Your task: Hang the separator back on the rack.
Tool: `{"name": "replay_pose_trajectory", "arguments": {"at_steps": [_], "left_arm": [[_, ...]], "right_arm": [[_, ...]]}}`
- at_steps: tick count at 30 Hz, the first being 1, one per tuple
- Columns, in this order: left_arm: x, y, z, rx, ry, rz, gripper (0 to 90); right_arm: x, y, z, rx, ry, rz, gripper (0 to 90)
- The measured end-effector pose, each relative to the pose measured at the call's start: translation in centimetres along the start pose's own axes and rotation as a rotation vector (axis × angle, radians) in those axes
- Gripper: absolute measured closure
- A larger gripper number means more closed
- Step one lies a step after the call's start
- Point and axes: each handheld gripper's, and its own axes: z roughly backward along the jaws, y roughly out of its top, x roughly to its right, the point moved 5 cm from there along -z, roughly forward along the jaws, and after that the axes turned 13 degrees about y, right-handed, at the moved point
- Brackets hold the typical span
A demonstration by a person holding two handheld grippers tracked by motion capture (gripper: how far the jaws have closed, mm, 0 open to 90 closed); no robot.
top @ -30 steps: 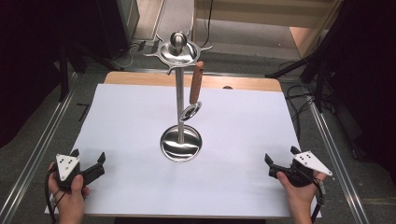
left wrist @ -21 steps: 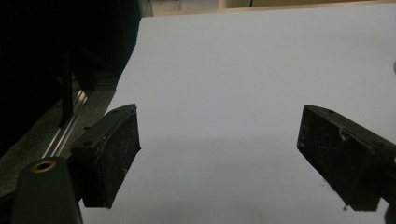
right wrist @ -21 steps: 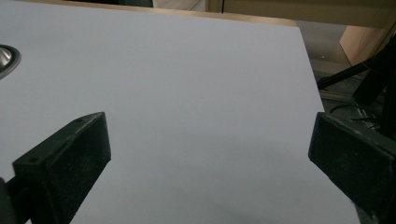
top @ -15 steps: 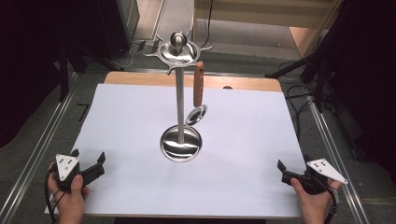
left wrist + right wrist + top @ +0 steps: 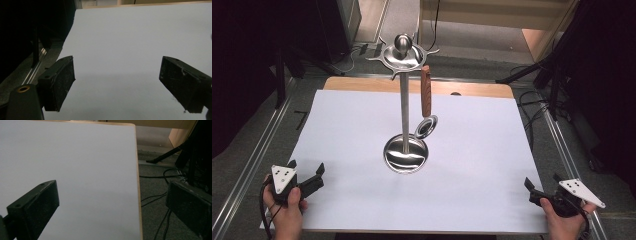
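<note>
Hanging by its wooden handle from a hook at the top of the steel stand [image 5: 405, 107], with the bowl of the ladle [image 5: 426, 110] swinging free just right of the pole and above the round base. Standing near the middle of the white sheet [image 5: 492, 150] on the table, the stand. Judged from this: the hanging job looks finished, or nearly so, with nothing left in either tool and no other utensil lying around the stand.

Resting at the near left corner of the sheet, well away from the stand, the left gripper [image 5: 305, 175], jaws spread wide and holding nothing; seen along its own jaws, bare white sheet [image 5: 125, 45] between the two black pads [image 5: 61, 82]. Sitting at the near right corner, equally far from the stand, the right gripper [image 5: 532, 192], jaws likewise wide apart and empty; from its own camera, one pad [image 5: 37, 207] over the sheet and the other out past the wooden table edge [image 5: 138, 195], above grey floor and cables [image 5: 160, 202].

Pointing roughly toward the stand, both tools, yet neither near it. Left to do, at most: confirming that the ladle hangs steady on its hook and does not slip. Empty, as far as can be made out, the remaining hooks around the top ring [image 5: 402, 54].
</note>
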Motion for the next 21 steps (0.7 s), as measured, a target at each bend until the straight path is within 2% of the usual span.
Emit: {"name": "replay_pose_trajectory", "arguments": {"at_steps": [6,10,17,21], "left_arm": [[0.0,0.0,0.0,0.001,-0.002,0.0,14.2],[0.0,0.0,0.0,-0.003,0.0,-0.005,14.2],[0.1,0.0,0.0,-0.003,0.0,-0.007,14.2],[0.1,0.0,0.0,-0.003,-0.002,-0.007,14.2]], "right_arm": [[0.7,-0.9,0.8,-0.016,0.0,-0.005,0.0],[0.5,-0.8,0.8,-0.014,0.013,-0.005,0.0],[-0.2,-1.1,0.1,-0.05,0.014,0.031,0.0],[-0.2,-1.2,0.0,-0.065,0.023,0.029,0.0]]}}
